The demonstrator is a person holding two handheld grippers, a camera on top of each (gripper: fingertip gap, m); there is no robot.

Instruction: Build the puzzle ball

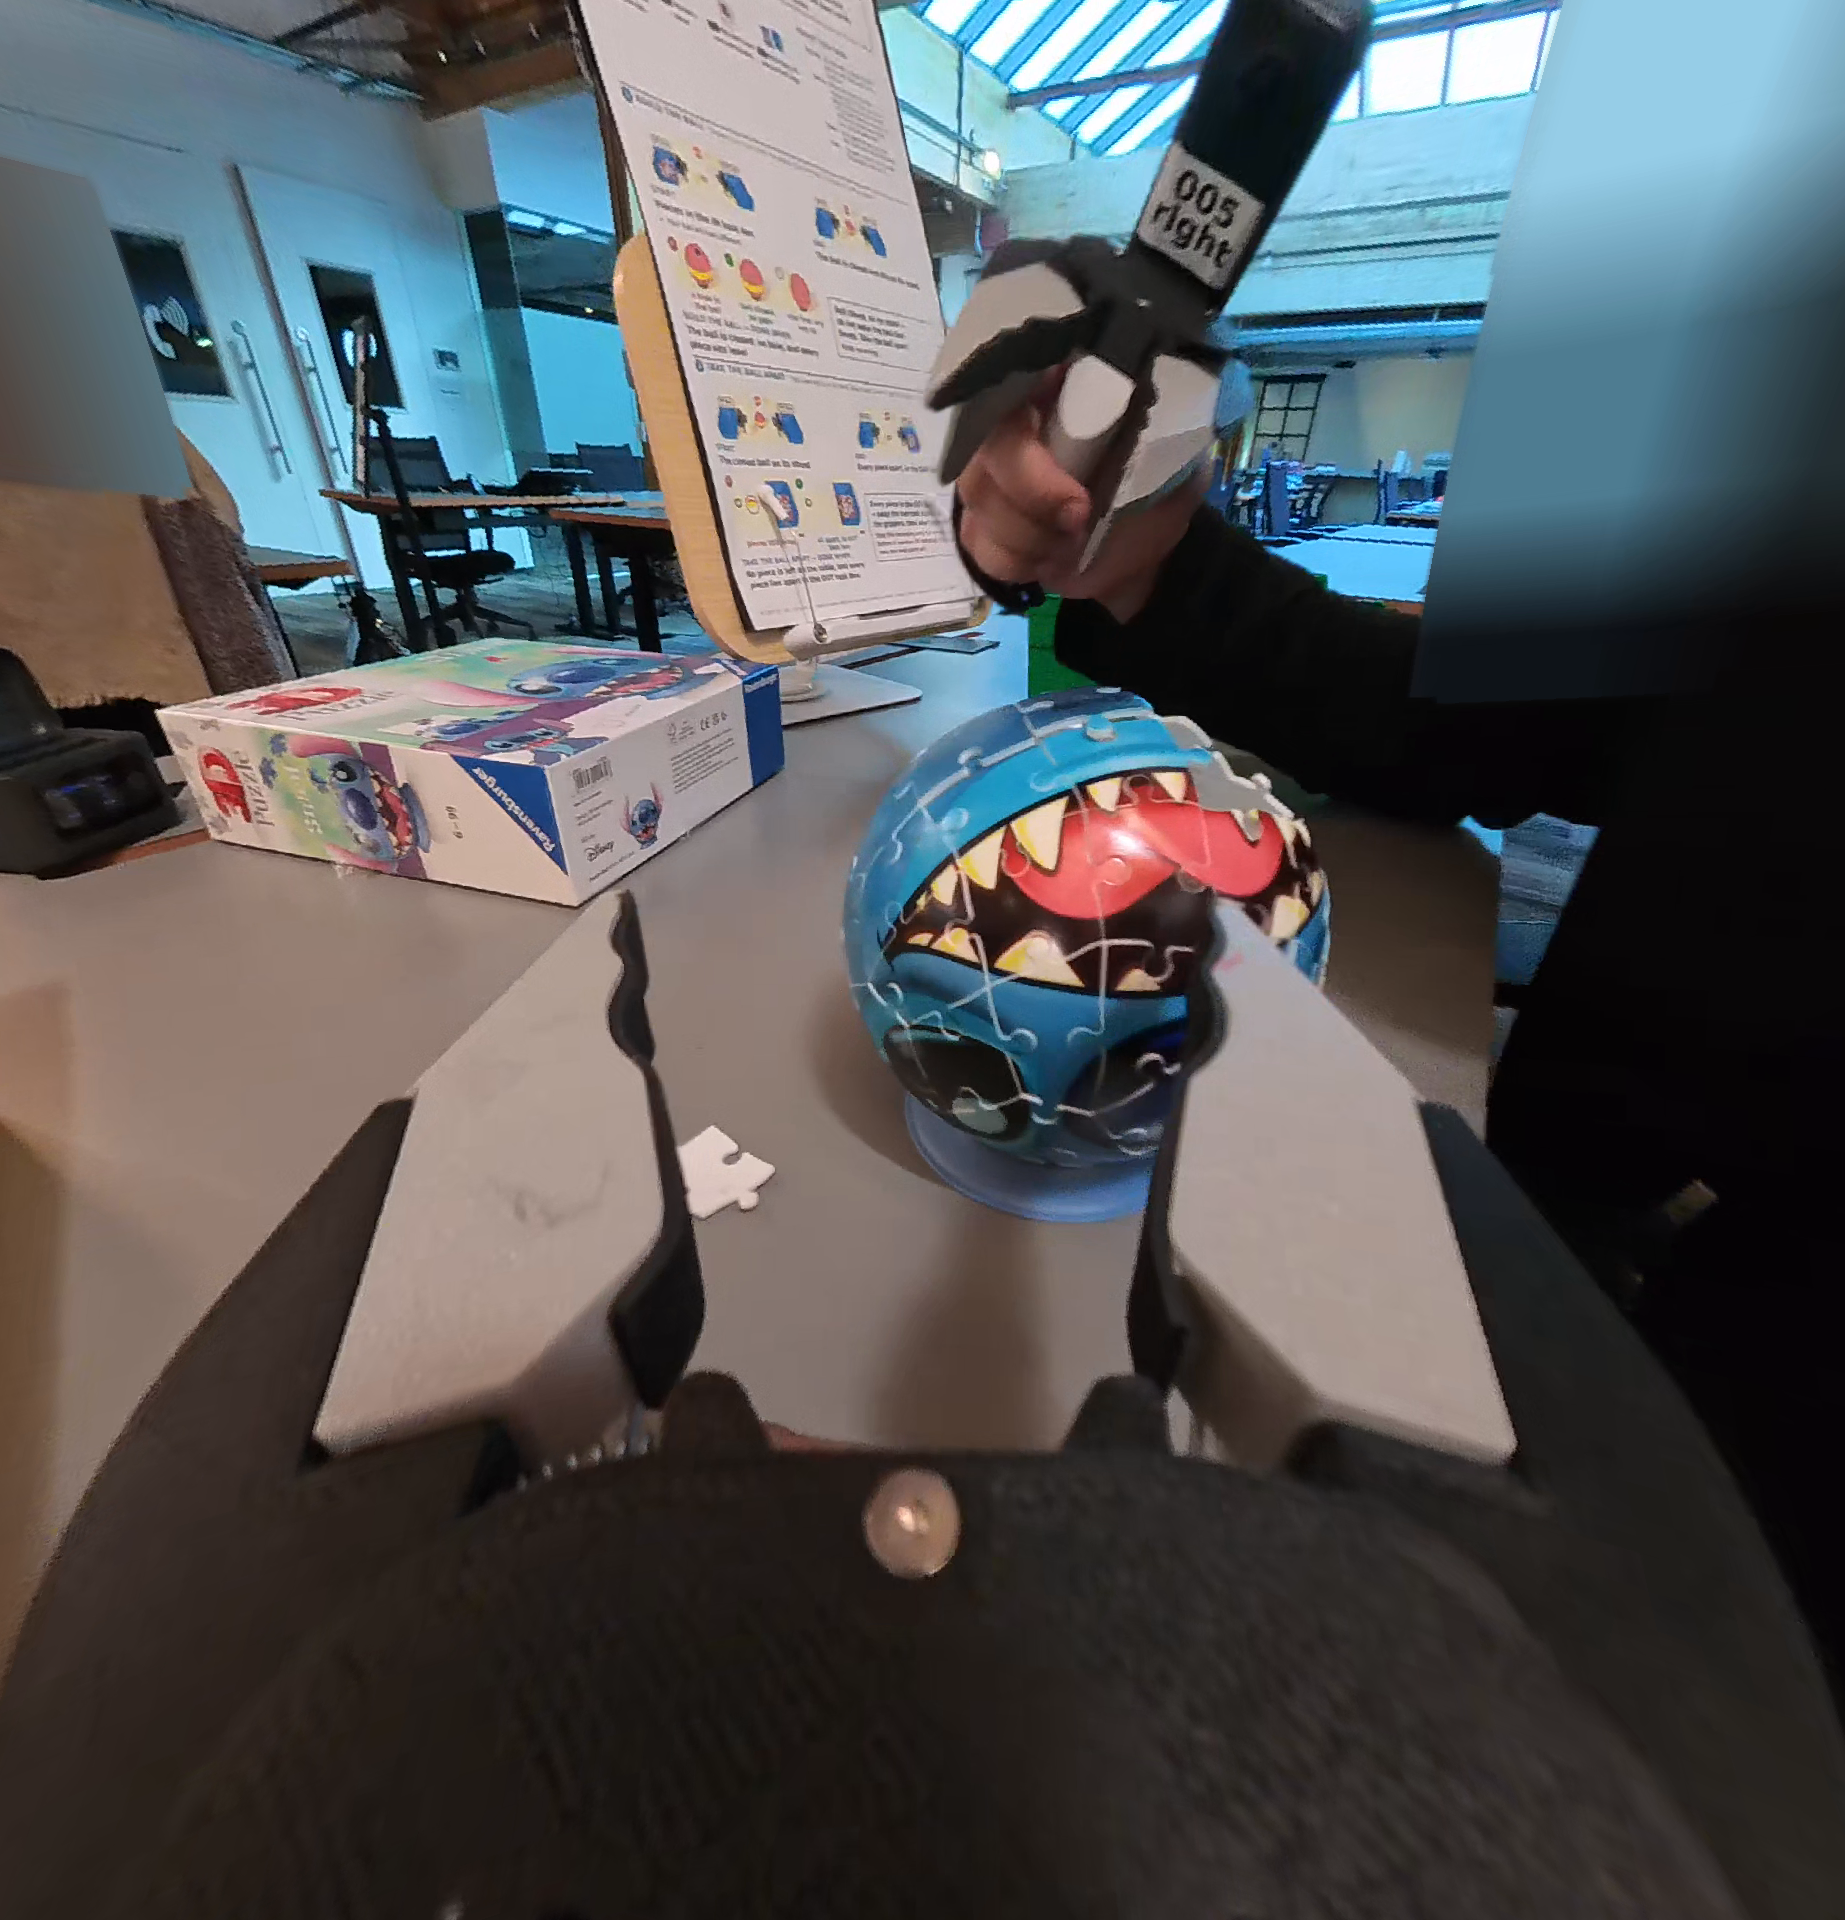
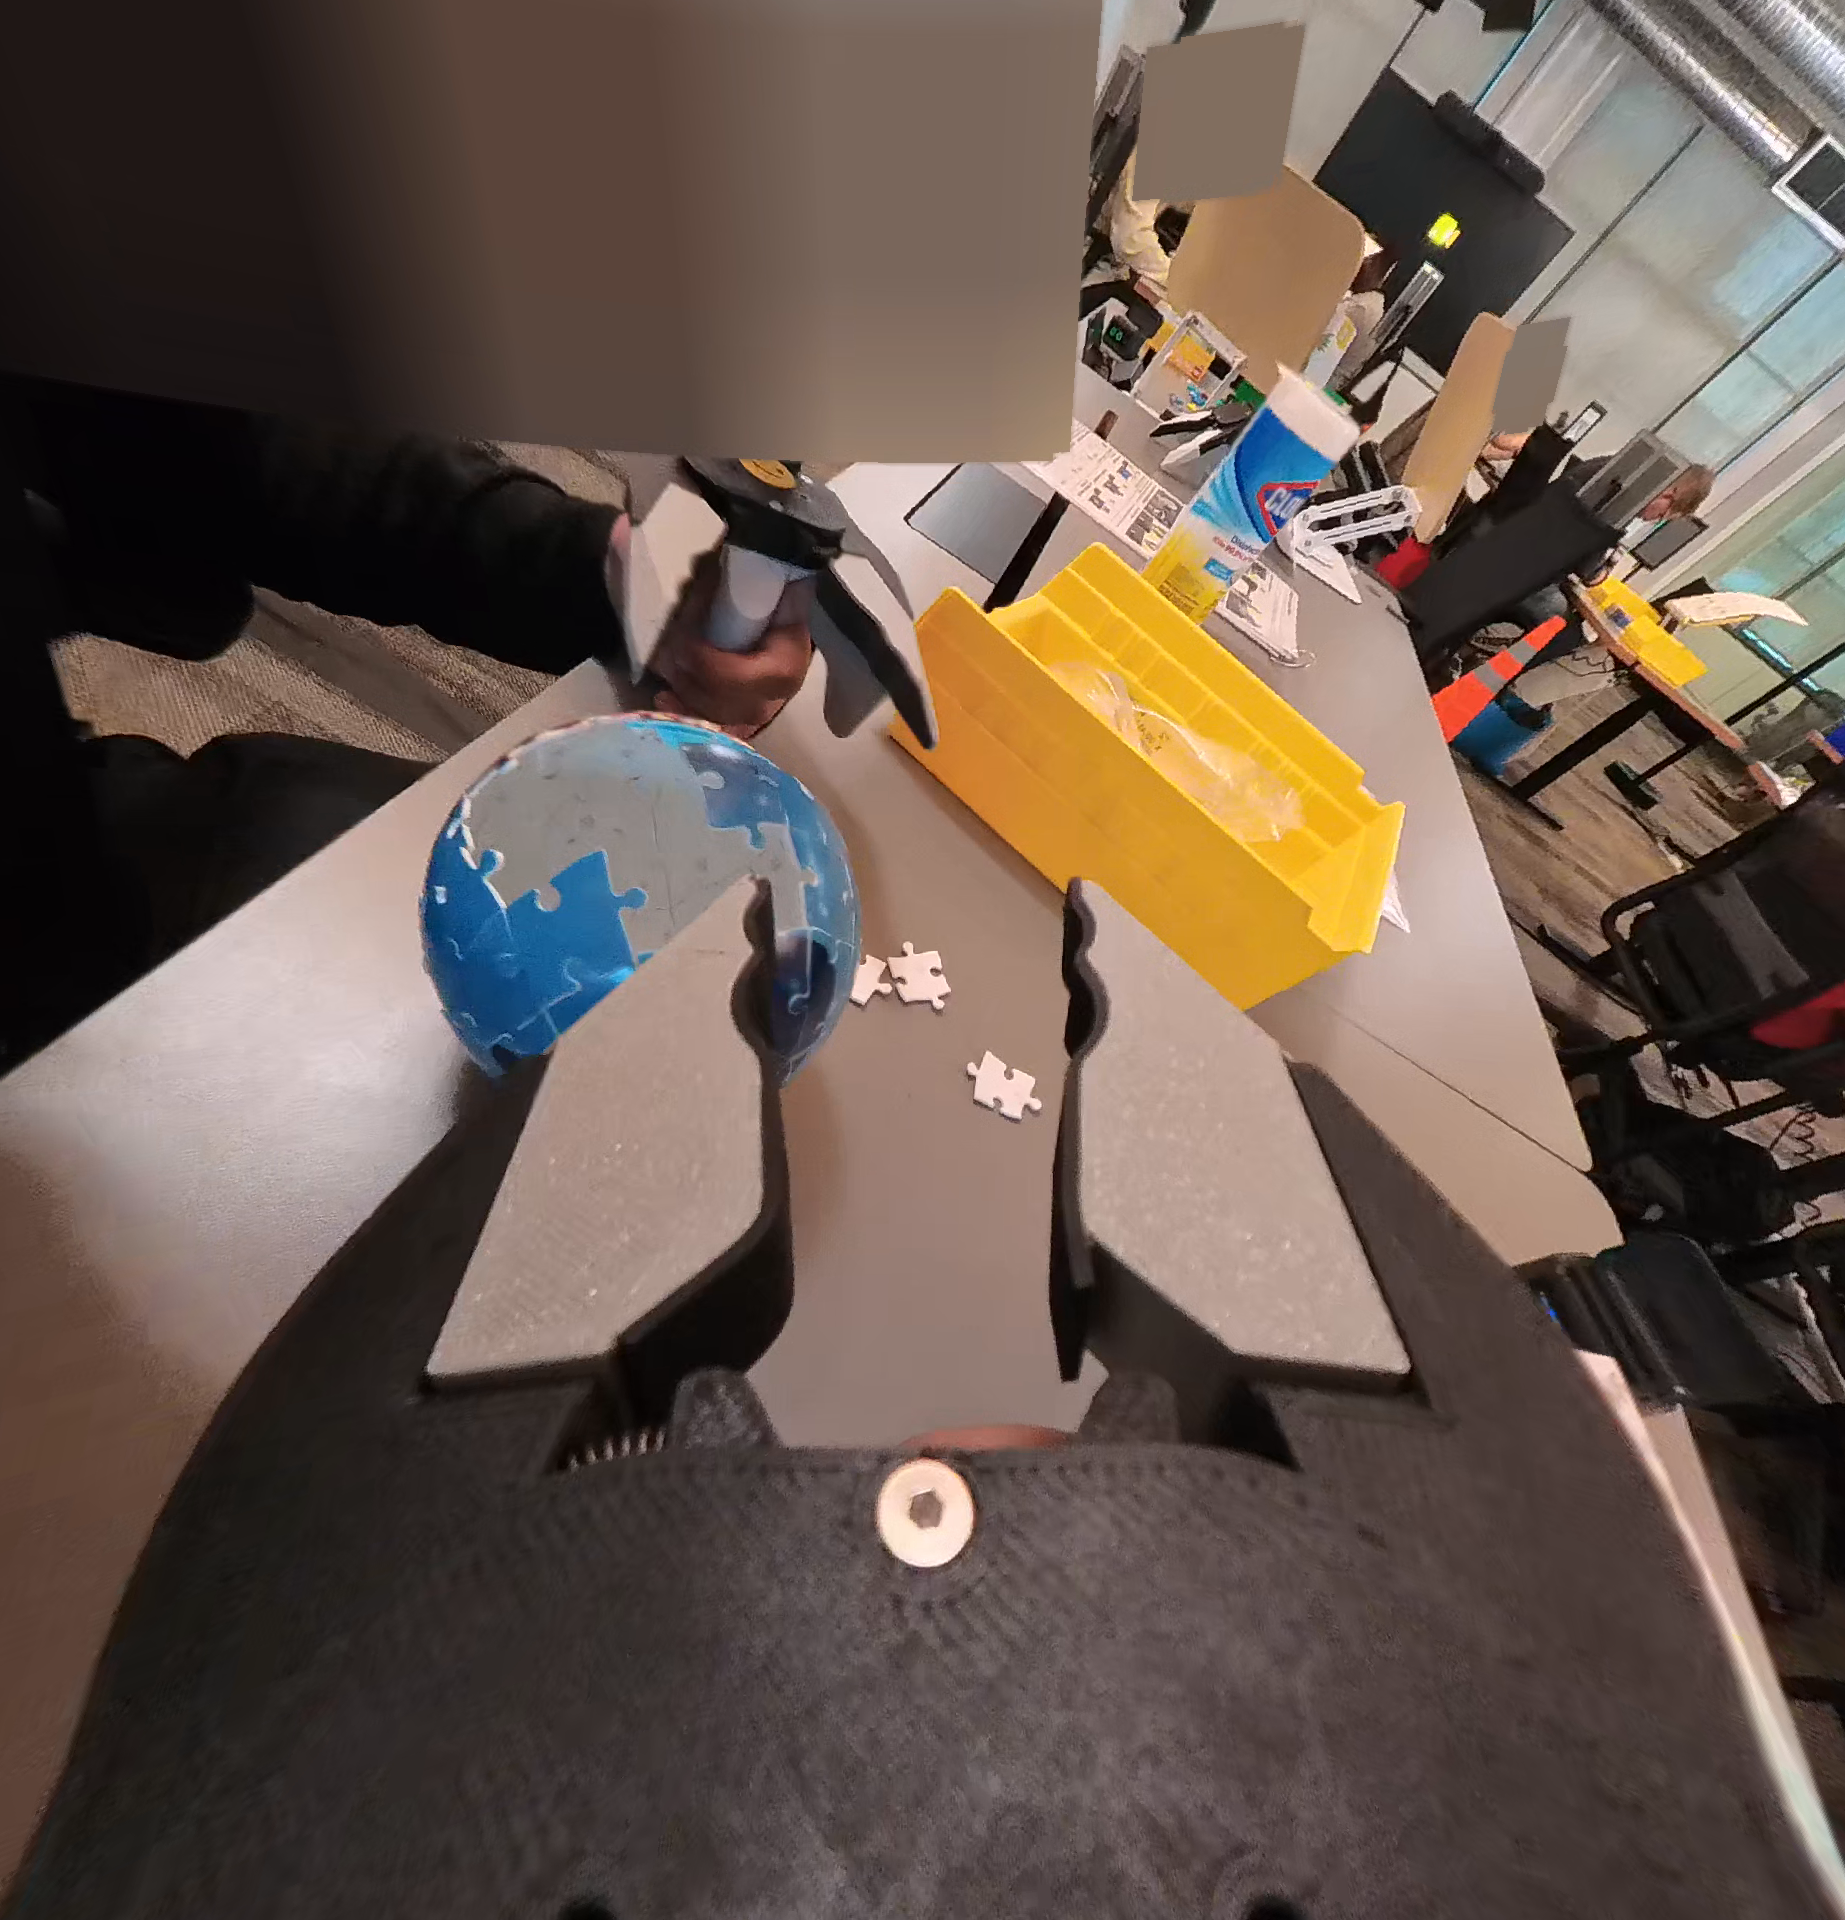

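Right wrist view is showing the blue plastic puzzle ball (image 2: pixel 544 935) sitting on the grey table (image 2: pixel 274 1091), its gap facing up — three white loose pieces (image 2: pixel 1004 1083) lying just beside. Both tools, right (image 2: pixel 913 914) and left (image 1: pixel 923 935), are hanging released and empty; steadying the ball while pinching one piece by its edge should be helping.

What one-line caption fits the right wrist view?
Open right gripper above three loose white pieces beside the unfinished blue puzzle ball, yellow bin behind.
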